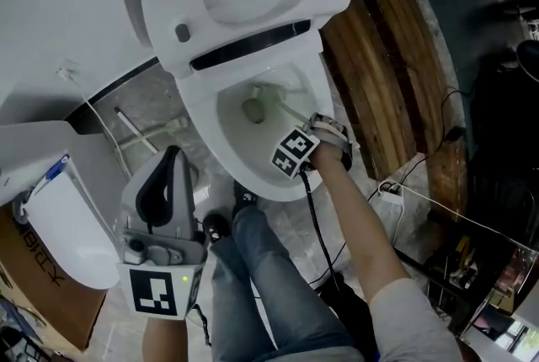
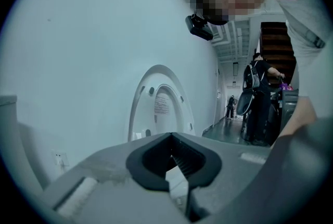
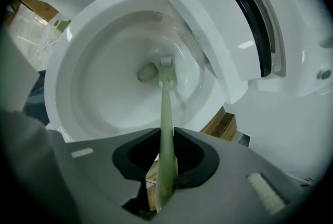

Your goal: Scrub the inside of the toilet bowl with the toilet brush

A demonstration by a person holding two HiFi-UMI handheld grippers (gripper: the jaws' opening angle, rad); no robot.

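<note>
In the bowl (image 3: 88, 87), brush (image 3: 165, 69) head sits by drain (image 3: 147, 72), 12 o'clock from right gripper (image 3: 165, 173), w/ jaws clamped on thin handle (image 3: 166, 129). Left gripper (image 2: 174, 168) idle, jaws together, empty. Risk: hard scrubbing could twist handle in jaws, or splash.

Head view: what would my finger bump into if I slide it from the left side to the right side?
left gripper → toilet bowl → right gripper → wooden planks
</note>
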